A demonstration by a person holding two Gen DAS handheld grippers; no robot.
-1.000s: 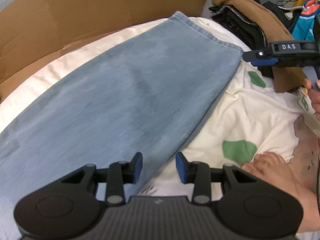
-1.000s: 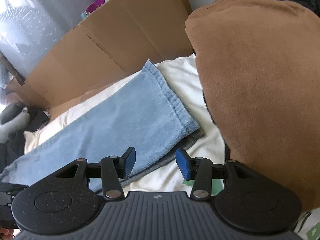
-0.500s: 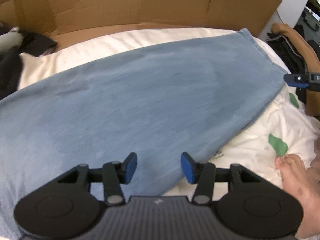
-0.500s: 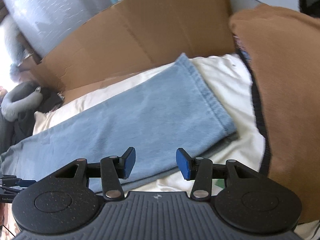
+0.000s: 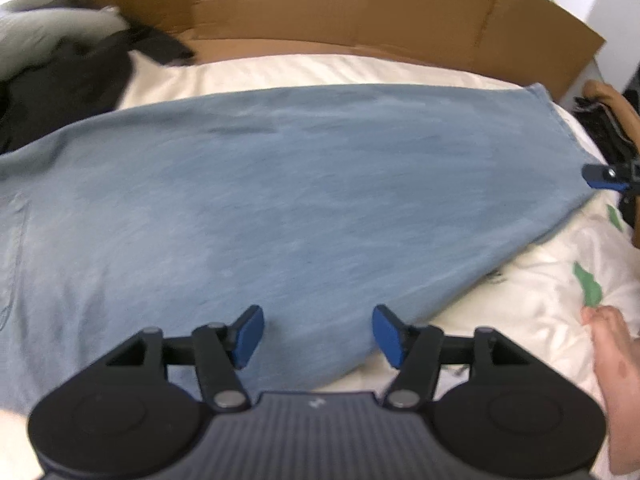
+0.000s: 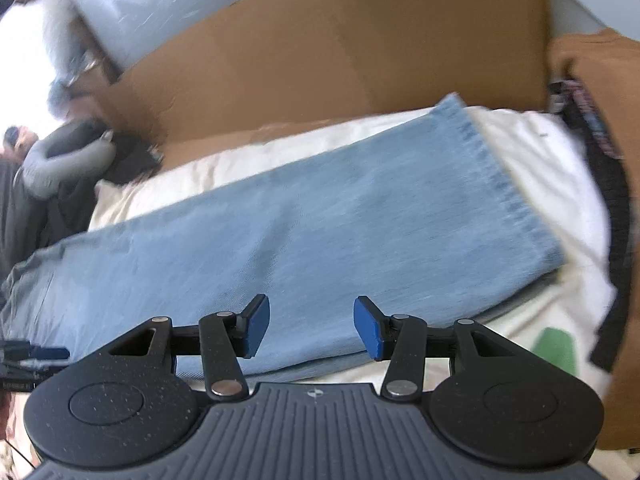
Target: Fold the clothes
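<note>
Left gripper (image 5: 318,334) jaws opening, nothing between them; right gripper (image 6: 312,326) apart, empty. Both hover over jeans (image 5: 280,200) lying flat on the bed (image 5: 560,280). Denim likely heavy, limp, non-slippery; best pinched at hem (image 6: 504,184) corners.

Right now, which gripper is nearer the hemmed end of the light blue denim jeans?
Right. The right gripper hovers close to the hem; the left gripper, jaws opening and empty, hovers mid-leg, farther from it.
</note>
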